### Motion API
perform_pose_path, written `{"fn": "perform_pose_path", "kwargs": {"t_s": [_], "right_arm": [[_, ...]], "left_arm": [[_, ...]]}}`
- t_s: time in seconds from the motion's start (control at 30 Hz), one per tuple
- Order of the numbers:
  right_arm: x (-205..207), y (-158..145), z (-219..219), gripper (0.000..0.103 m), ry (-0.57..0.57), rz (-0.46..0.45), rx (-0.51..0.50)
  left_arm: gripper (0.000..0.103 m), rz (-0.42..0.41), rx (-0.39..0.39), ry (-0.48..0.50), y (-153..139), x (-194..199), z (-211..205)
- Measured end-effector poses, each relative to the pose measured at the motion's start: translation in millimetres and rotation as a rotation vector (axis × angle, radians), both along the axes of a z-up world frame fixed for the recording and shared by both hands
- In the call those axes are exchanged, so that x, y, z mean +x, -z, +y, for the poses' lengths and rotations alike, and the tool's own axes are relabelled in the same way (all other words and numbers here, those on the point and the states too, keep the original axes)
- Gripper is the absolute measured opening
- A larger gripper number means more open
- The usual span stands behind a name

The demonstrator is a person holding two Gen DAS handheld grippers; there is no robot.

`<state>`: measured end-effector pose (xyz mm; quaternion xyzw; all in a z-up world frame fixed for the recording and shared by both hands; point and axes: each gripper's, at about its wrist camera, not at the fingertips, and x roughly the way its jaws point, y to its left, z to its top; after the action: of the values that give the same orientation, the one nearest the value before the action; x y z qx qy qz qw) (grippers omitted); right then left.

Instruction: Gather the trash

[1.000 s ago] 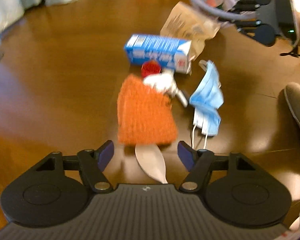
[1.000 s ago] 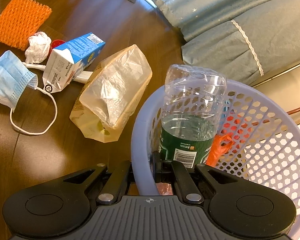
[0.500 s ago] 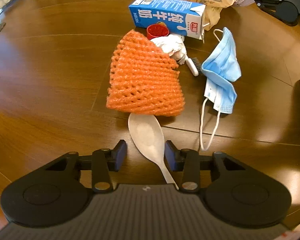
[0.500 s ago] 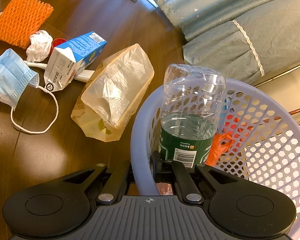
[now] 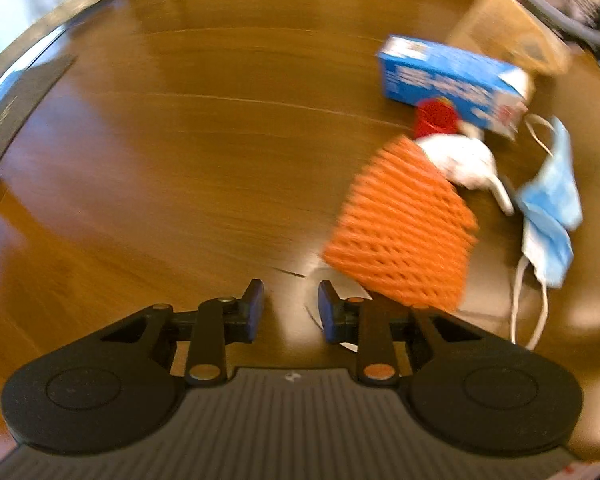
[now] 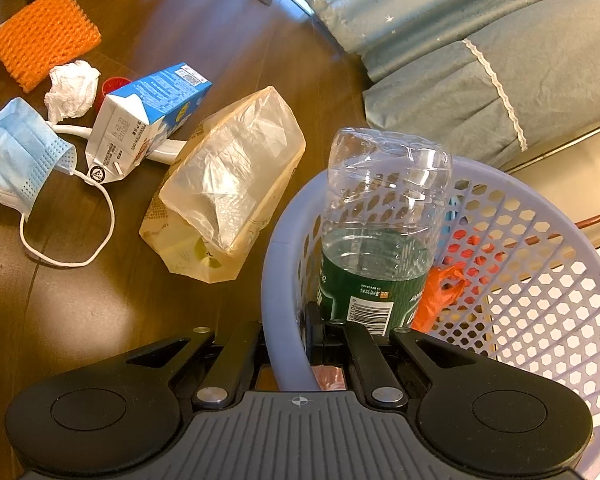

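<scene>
The right gripper (image 6: 286, 344) clenched the basket (image 6: 560, 232) rim; the left gripper (image 5: 291, 306), released and empty, needed to reach the orange net (image 5: 400, 232).

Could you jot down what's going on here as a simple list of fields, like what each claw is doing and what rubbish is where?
Surface: brown wooden table
Left claw: open, empty, beside the orange foam net
Right claw: shut on the rim of the lavender basket
In basket: plastic bottle, orange scrap
On table: milk carton, face mask, crumpled tissue, red cap, clear bag
</scene>
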<state>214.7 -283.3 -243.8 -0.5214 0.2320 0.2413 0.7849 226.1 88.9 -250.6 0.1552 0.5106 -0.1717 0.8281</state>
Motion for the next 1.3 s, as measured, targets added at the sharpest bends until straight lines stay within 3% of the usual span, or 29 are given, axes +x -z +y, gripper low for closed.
{"fn": "perform_pose_path", "kwargs": {"t_s": [0.1, 0.2, 0.33, 0.57, 0.7, 0.9, 1.03, 1.1, 1.13, 1.2, 1.3], "right_arm": [[0.7, 0.3, 0.2, 0.000, 0.000, -0.001, 0.000], [1.6, -0.3, -0.1, 0.000, 0.004, -0.001, 0.002], [1.6, -0.6, -0.2, 0.000, 0.003, -0.001, 0.001], [1.8, -1.3, -0.7, 0.000, 0.003, -0.002, 0.003], [2.6, -1.9, -0.3, 0.000, 0.005, -0.002, 0.002], [3.0, -2.6, -0.7, 0.000, 0.006, -0.004, 0.002], [2.9, -2.5, -0.7, 0.000, 0.007, -0.003, 0.003], [2.9, -2.0, -0.6, 0.000, 0.007, -0.003, 0.002], [2.8, -2.0, -0.5, 0.000, 0.007, -0.003, 0.002], [3.0, -1.7, -0.7, 0.000, 0.007, -0.003, 0.003], [3.0, -1.5, -0.4, 0.000, 0.007, -0.003, 0.002]], "left_arm": [[0.028, 0.018, -0.049, -0.061, -7.8, -1.4, 4.4], [0.052, 0.046, -0.072, -0.083, -8.1, -11.9, -1.2], [0.063, 0.044, -0.071, -0.058, -3.0, -24.1, -14.0], [0.058, 0.005, 0.043, 0.002, 13.2, -19.9, -28.4], [0.038, -0.017, 0.063, 0.056, 13.6, -17.5, -23.7], [0.037, -0.043, 0.053, 0.177, 12.6, -14.1, -22.1], [0.038, -0.116, 0.068, 0.266, 11.3, -4.7, -24.6], [0.039, -0.139, 0.073, 0.247, 9.7, 2.9, -22.8], [0.052, -0.146, 0.075, 0.213, 8.6, 7.9, -21.1], [0.064, -0.150, 0.073, 0.131, 6.5, 13.3, -17.0], [0.063, -0.116, 0.037, -0.023, 3.1, 16.6, -8.9]]}}
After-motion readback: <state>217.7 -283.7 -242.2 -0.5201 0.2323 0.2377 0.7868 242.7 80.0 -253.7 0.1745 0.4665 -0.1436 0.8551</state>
